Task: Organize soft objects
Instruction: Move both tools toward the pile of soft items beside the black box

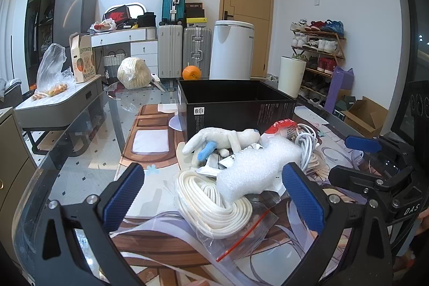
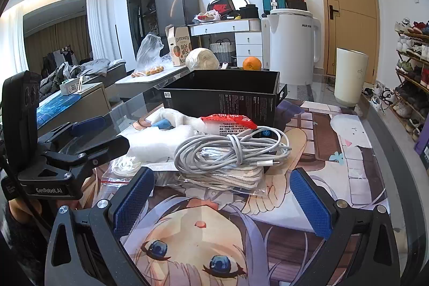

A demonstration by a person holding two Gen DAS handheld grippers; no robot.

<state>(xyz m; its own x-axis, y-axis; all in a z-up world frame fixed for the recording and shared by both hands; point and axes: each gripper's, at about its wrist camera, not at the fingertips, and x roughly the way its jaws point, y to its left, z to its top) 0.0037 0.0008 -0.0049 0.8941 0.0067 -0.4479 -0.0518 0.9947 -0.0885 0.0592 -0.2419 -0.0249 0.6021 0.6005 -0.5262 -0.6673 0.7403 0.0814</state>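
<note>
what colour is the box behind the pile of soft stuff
Black, with small white print on its side. The box shows best in the left wrist view.

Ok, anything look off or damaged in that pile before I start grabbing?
Nothing damaged. The soft items lie in a loose heap in front of the empty black box: plush toy, foam piece, bagged white cord and grey cable overlap one another.
</note>
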